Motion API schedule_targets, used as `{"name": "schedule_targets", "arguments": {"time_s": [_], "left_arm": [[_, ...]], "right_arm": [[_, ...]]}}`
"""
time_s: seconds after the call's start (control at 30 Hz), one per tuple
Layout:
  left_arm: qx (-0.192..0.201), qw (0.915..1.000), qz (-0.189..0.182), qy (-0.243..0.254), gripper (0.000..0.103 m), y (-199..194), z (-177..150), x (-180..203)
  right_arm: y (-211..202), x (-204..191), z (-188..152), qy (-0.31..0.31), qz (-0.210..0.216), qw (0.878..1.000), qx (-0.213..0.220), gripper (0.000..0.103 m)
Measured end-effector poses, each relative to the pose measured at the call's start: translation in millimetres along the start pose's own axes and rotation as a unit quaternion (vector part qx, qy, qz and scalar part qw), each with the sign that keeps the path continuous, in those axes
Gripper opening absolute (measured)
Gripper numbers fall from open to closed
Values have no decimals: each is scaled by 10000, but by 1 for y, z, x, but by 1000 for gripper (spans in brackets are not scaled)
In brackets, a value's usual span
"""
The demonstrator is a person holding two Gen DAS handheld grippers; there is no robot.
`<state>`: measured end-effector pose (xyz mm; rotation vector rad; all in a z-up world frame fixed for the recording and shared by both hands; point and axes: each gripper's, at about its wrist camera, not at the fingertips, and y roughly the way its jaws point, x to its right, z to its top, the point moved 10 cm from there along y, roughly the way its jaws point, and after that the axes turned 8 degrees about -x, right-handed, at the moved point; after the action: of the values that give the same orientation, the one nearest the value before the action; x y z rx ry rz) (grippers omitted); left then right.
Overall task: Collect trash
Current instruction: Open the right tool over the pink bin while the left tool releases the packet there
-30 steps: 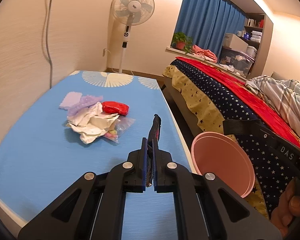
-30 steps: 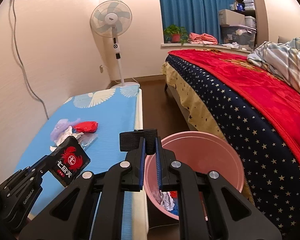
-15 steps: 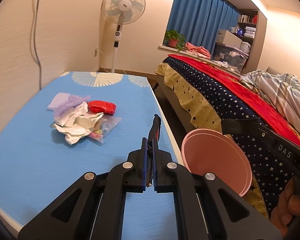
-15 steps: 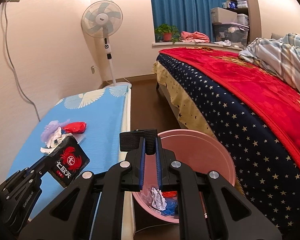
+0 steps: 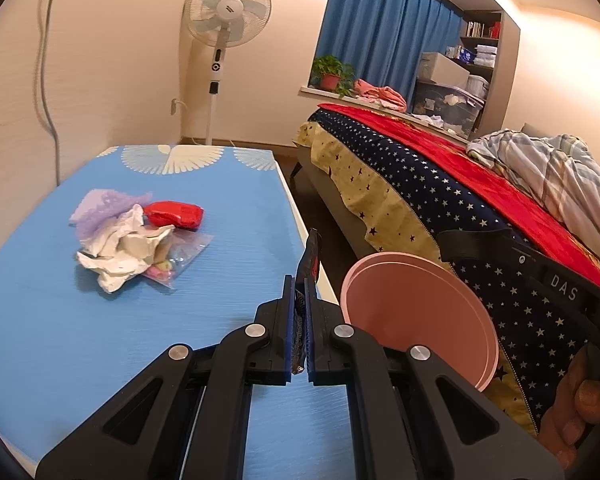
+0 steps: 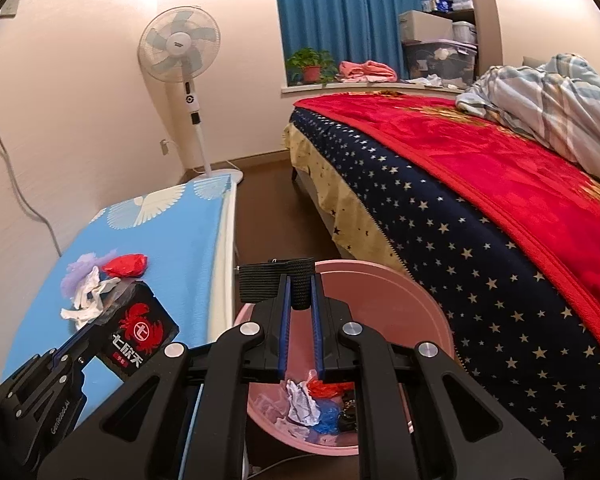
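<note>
My left gripper [image 5: 298, 292] is shut on a black snack wrapper [image 5: 309, 260] with a red crab print, held above the blue table's right edge; the wrapper also shows in the right wrist view [image 6: 142, 332]. My right gripper [image 6: 300, 300] is shut on the black handle [image 6: 276, 278] of the pink trash bucket [image 6: 400, 308] and holds it beside the table. The bucket [image 5: 412, 312] shows to the right of the left gripper. Crumpled paper and wrappers [image 6: 316, 400] lie inside it. A trash pile [image 5: 132, 240] of white paper, purple plastic, a red bag and a clear bag lies on the table.
The blue table [image 5: 100, 340] stands against the left wall. A bed [image 6: 480, 200] with a red blanket and starred cover stands to the right, with a narrow floor gap between. A standing fan [image 5: 224, 40] is at the far wall.
My left gripper with the wrapper has shifted right toward the table edge. My right gripper has brought the bucket closer to the table and tilted down, showing more of its inside.
</note>
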<state>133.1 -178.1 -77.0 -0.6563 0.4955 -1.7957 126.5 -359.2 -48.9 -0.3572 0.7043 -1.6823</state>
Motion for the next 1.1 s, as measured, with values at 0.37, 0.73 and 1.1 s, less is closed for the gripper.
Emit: {"name": "schedule_targets", "arguments": {"time_s": [0.37, 0.73, 1.1], "left_arm": [[-72, 9998, -125, 113, 4, 22, 0, 16], [-115, 9990, -348, 269, 4, 34, 0, 45], [-27, 9958, -794, 466, 5, 37, 5, 83]], "right_arm": [[7, 30, -1, 266, -300, 9992, -30, 10], [15, 52, -3, 530, -518, 9972, -90, 10], [12, 73, -3, 741, -622, 9952, -111, 14]]}}
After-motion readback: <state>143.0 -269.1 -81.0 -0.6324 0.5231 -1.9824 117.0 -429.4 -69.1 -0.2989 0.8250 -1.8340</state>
